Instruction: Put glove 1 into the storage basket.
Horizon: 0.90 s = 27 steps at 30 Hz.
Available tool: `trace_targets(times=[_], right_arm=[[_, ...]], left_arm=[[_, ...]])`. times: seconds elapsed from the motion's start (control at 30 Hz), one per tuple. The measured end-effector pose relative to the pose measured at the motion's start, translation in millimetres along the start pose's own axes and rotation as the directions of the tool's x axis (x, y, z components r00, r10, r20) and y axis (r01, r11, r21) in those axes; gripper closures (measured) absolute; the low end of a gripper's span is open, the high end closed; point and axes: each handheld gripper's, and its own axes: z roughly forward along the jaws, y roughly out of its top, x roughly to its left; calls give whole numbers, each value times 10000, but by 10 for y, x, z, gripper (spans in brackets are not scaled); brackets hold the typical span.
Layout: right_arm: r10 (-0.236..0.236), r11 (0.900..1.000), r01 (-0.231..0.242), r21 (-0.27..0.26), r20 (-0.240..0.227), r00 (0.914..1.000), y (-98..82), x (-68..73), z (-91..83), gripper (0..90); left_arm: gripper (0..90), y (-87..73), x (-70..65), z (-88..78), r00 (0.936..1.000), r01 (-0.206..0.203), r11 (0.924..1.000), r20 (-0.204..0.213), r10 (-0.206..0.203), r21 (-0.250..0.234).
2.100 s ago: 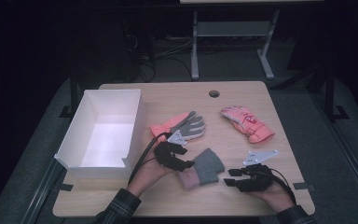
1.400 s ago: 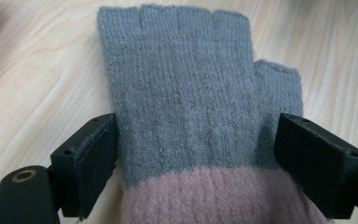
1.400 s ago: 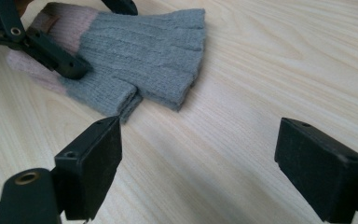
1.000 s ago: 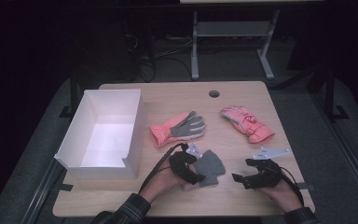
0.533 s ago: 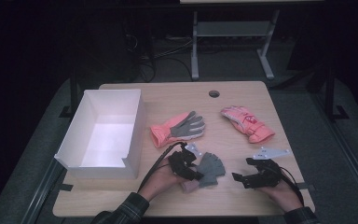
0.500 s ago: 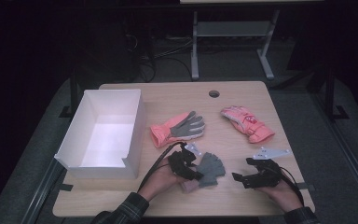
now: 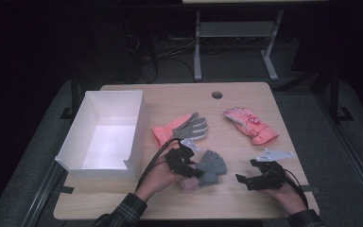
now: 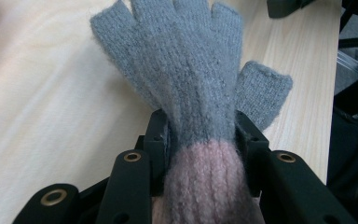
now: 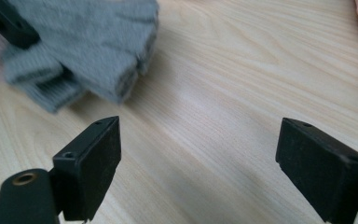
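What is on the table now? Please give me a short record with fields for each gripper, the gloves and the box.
left gripper: jaws have just been closing, shut on grey knit glove at its pink cuff
right gripper: open, nothing between the jaws, over bare table
other gloves: coral and grey glove; pink glove
white box: left of the gloves

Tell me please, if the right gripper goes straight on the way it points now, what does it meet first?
Probably the grey fingerless glove held by the left gripper. The right gripper has open jaws over bare table; depth is unclear.
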Motion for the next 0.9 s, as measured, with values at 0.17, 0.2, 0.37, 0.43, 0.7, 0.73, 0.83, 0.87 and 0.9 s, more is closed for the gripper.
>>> trace_targets(times=[0.17, 0.2, 0.37, 0.43, 0.7, 0.73, 0.83, 0.87, 0.9], right_arm=[[5, 10000, -5, -69, 31, 10000, -2, -8, 0, 138], [-1, 10000, 1, -94, 33, 10000, -2, -12, 0, 138], [7, 9999, -6, -150, 63, 10000, -9, -20, -1, 138], [-27, 9999, 28, -170, 76, 10000, -8, -20, -1, 138], [-101, 9998, 102, -177, 62, 9999, -10, -27, 13, 138], [-85, 9998, 86, -191, 68, 9999, -9, -26, 12, 137], [-40, 9998, 42, -217, 88, 10000, -8, -23, 5, 137], [-40, 9998, 42, -217, 88, 10000, -8, -23, 5, 137], [-38, 9998, 40, -215, 101, 9999, -11, -20, 5, 137]], left_arm=[[641, 60, 32, -173, 9994, 135, 9998, -315, -138, -116], [641, 69, 34, -195, 9992, 115, 9999, -373, -118, -80], [639, 128, 30, -328, 9985, 286, 9996, -459, -289, -71], [639, 144, 28, -361, 9983, 292, 9996, -504, -294, -46], [638, 265, 89, -732, 9959, 296, 9982, -835, -339, -523], [638, 269, 97, -779, 9955, 363, 9973, -846, -417, -640], [638, 283, 140, -913, 9951, 362, 9960, -886, -433, -812], [639, 283, 140, -913, 9951, 362, 9960, -886, -433, -812], [639, 289, 158, -955, 9947, 381, 9953, -921, -463, -888]])
